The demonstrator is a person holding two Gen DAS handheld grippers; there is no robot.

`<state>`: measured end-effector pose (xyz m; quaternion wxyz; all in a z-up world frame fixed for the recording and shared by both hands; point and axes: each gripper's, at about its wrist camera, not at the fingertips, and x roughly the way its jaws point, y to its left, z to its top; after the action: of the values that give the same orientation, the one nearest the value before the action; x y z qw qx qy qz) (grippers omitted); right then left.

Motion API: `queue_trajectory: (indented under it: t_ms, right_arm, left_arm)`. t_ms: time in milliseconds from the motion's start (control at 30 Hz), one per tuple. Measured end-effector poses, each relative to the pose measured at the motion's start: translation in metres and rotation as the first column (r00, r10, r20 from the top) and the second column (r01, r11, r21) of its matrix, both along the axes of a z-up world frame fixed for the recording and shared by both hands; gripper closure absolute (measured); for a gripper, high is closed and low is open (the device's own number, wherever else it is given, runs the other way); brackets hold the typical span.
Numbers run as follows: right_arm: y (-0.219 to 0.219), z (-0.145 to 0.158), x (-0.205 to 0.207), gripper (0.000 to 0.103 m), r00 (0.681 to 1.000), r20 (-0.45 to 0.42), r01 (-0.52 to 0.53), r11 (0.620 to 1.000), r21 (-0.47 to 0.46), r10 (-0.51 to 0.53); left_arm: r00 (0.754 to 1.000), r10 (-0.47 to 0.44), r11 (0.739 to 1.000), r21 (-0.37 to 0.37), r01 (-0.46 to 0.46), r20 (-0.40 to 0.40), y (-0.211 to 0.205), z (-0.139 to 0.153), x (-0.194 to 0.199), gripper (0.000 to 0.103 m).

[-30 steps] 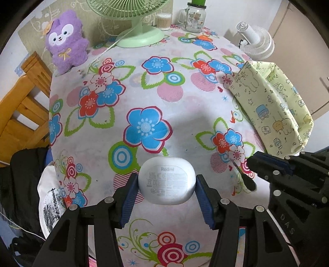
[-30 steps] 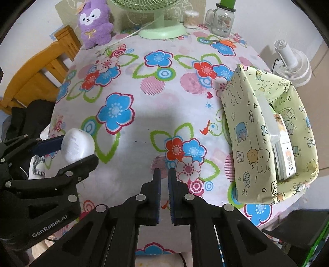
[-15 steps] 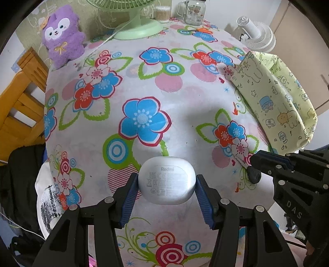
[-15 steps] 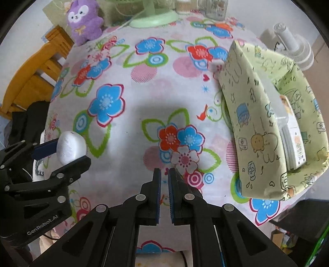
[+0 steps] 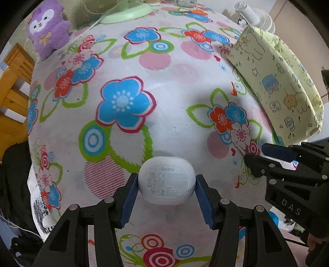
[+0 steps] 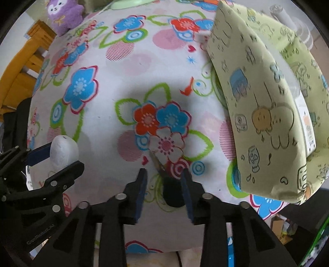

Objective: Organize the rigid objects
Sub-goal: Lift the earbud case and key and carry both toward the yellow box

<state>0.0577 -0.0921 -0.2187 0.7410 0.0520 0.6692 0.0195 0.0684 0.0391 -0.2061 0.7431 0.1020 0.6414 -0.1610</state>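
My left gripper (image 5: 166, 184) is shut on a white Redmi earbud case (image 5: 166, 181), held low over the flowered tablecloth (image 5: 176, 86). The case (image 6: 63, 152) also shows at the left of the right wrist view, between the left fingers. My right gripper (image 6: 163, 184) points down at the table's near edge and its jaws are opening. A small tool with a black handle (image 6: 172, 193) and a thin metal tip lies between them; the pads are not pressing on it. In the left wrist view the right gripper (image 5: 261, 156) hides the tool.
A yellow-green cartoon-print fabric bin (image 6: 257, 102) stands at the right edge with a white box (image 6: 306, 123) inside. A purple plush (image 5: 49, 26), a green fan base (image 5: 127, 14) and a white fan (image 5: 253, 18) are at the back. A wooden chair (image 5: 12, 82) is on the left.
Both grippers have sunk closer to the tablecloth. The right jaws, pressed together before, have parted around the black-handled tool. The left gripper still holds the case.
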Motion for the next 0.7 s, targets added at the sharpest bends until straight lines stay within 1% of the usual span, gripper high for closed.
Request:
queue_trajectory:
  t_ms: [33,67,267,367,600,667,700]
  right_arm:
    - [-0.002,-0.003,-0.001,0.054,1.000,-0.006,0.004,1.000,-0.001,-0.004]
    - [-0.002,-0.005,0.000,0.053,1.000,-0.009,0.003,1.000,-0.004,-0.003]
    - [0.000,-0.016,-0.002,0.053,0.999,-0.023,-0.034,0.999,-0.035,0.033]
    - [0.002,-0.017,-0.002,0.053,0.998,-0.015,-0.057,0.997,-0.055,0.056]
    - [0.004,-0.021,-0.009,0.054,0.998,-0.029,-0.064,0.994,-0.085,0.061]
    - [0.004,-0.022,-0.010,0.061,0.998,-0.028,-0.054,0.995,-0.086,0.051]
    - [0.004,-0.021,-0.010,0.068,0.999,-0.019,-0.046,0.995,-0.087,0.044]
  left_arm:
    - [1.000,-0.001,1.000,0.002,0.001,-0.005,-0.001,-0.002,-0.001,0.046]
    - [1.000,-0.002,1.000,0.004,0.002,-0.010,-0.001,-0.004,-0.001,0.046]
    - [0.999,-0.002,1.000,0.020,0.003,-0.035,-0.001,-0.015,-0.003,0.046]
    - [0.999,-0.001,1.000,0.021,0.002,-0.044,-0.002,-0.019,-0.004,0.046]
    - [0.999,-0.006,1.000,0.012,0.006,-0.049,-0.004,-0.021,-0.007,0.046]
    - [0.999,-0.008,1.000,0.010,0.008,-0.048,-0.006,-0.021,-0.007,0.046]
    - [0.999,-0.010,1.000,0.009,0.010,-0.047,-0.006,-0.020,-0.008,0.046]
